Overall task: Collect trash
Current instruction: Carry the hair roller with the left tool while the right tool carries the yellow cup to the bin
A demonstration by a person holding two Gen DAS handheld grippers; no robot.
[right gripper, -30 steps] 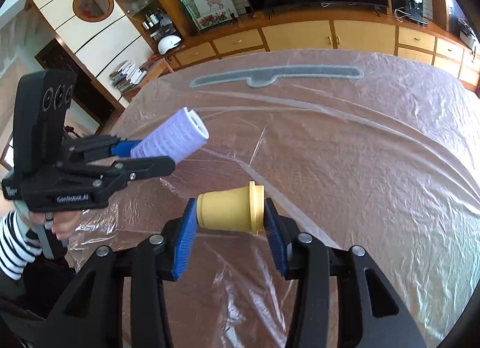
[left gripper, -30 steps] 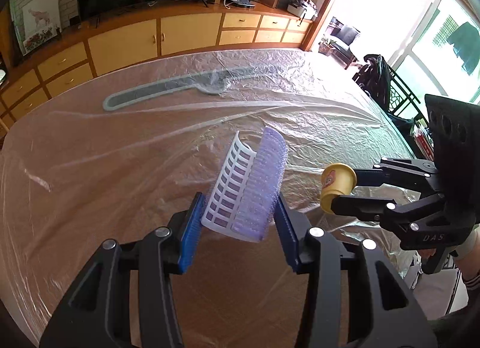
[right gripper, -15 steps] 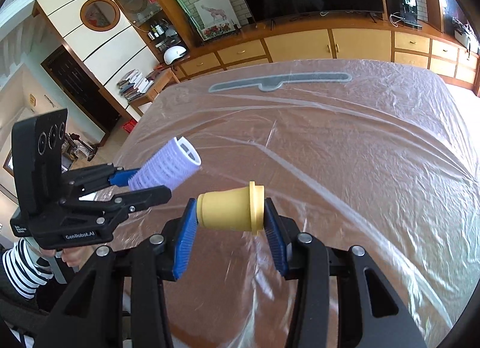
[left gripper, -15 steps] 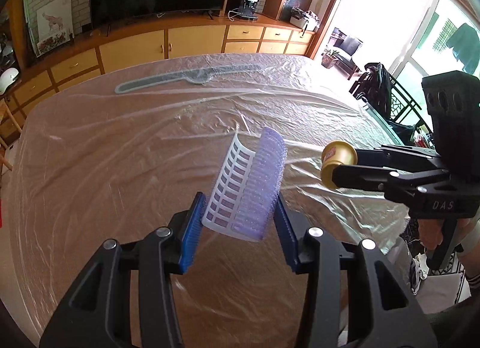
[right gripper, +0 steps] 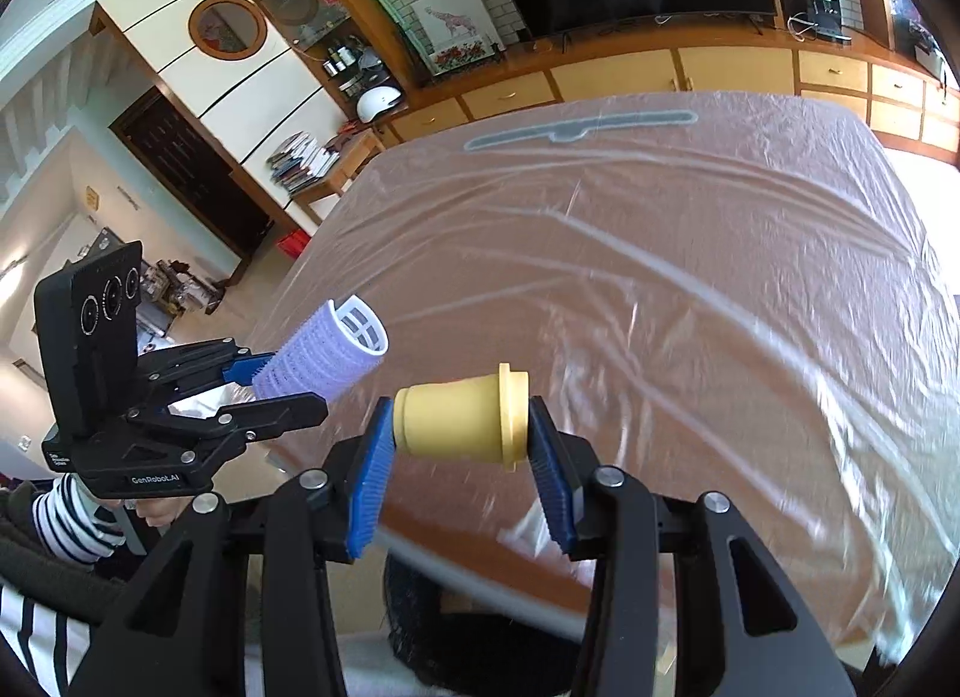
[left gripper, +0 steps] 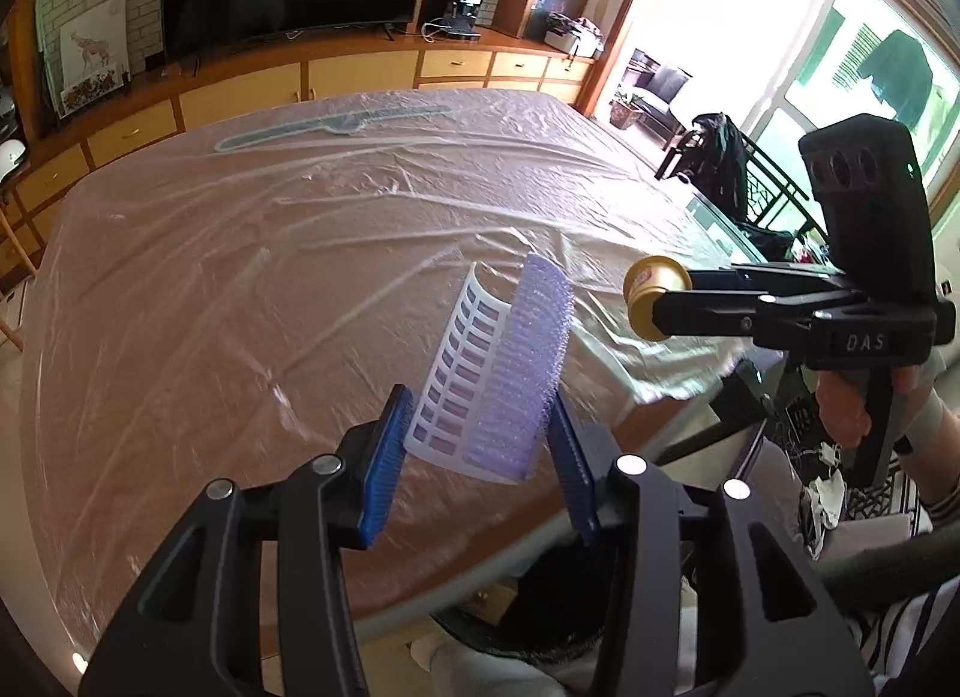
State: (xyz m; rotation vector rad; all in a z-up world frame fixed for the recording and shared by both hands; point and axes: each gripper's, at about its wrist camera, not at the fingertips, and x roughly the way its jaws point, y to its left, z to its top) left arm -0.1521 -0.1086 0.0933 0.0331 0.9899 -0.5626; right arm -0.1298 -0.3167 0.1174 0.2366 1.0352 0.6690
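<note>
My left gripper [left gripper: 480,457] clamps the purple hair roller [left gripper: 498,373]; my right gripper [right gripper: 459,451] pinches the yellow cup [right gripper: 462,421] end to end. Both held off the table edge [right gripper: 480,571], above a dark bin [right gripper: 474,637] — probably the drop spot.

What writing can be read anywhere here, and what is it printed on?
"DAS": white letters on the black body of the right gripper, seen from the left camera.
"GenRobot.AI": white letters on the black body of the left gripper, seen from the right camera.
Small white label at that body's left end: too small to read.
Red mark on the small yellow plastic cup: too blurred.
</note>
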